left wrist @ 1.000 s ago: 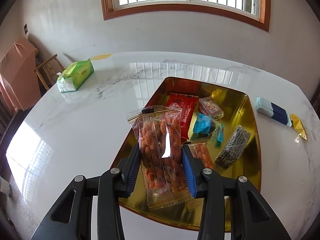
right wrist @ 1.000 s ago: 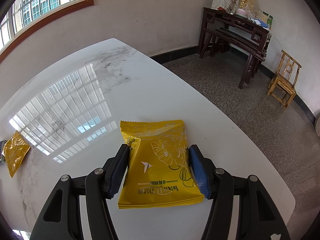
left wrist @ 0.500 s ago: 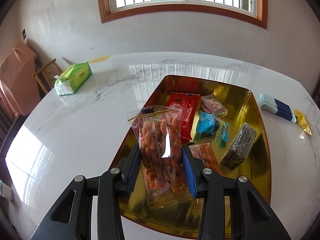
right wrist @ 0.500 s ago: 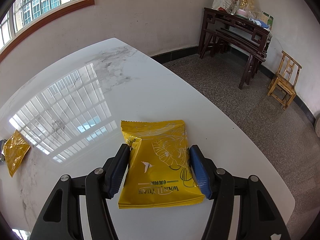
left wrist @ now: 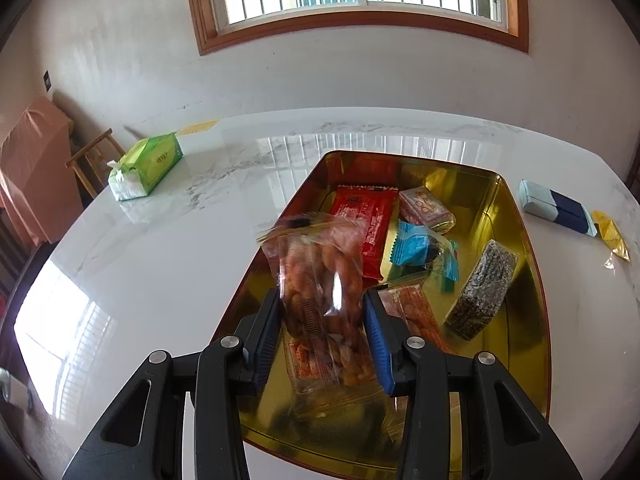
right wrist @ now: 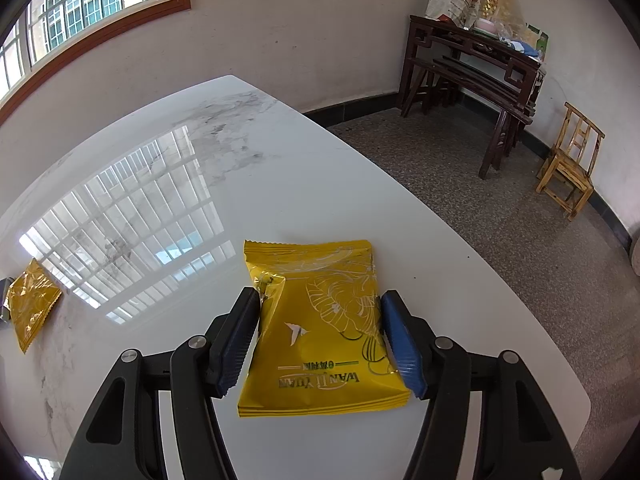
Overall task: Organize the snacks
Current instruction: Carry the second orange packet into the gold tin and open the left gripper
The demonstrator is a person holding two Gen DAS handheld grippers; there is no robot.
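The left gripper (left wrist: 322, 316) is clamped on a clear bag of orange twisted snacks (left wrist: 316, 272), held above the near end of a gold tray (left wrist: 520, 320) that sits on a white marble table (left wrist: 160, 248). The bag's upper end is smeared with blur. In the tray lie a red packet (left wrist: 366, 220) at the far side, a small pink-and-white packet (left wrist: 426, 208) beside it, a blue wrapper (left wrist: 416, 244) near the middle, a dark seaweed-like bar (left wrist: 482, 288) to the right, and an orange packet (left wrist: 416, 312) just right of the gripper, partly hidden behind its blue finger pad. Off the tray, a green tissue pack (left wrist: 146, 166) sits far left near the table edge, and a blue-and-white box (left wrist: 556, 208) with a small yellow packet (left wrist: 610, 234) beside it lies to the right. The right gripper (right wrist: 320, 334) has its pads against both side edges of a yellow snack packet (right wrist: 320, 332) lying flat on the table near its edge, with another yellow packet (right wrist: 30, 304) well apart at the left. Compared with a moment ago, the clear bag has tipped and swung leftward in the left gripper's hold, and the tray now sits a little further right in the view; the right gripper and its yellow packet have not shifted.
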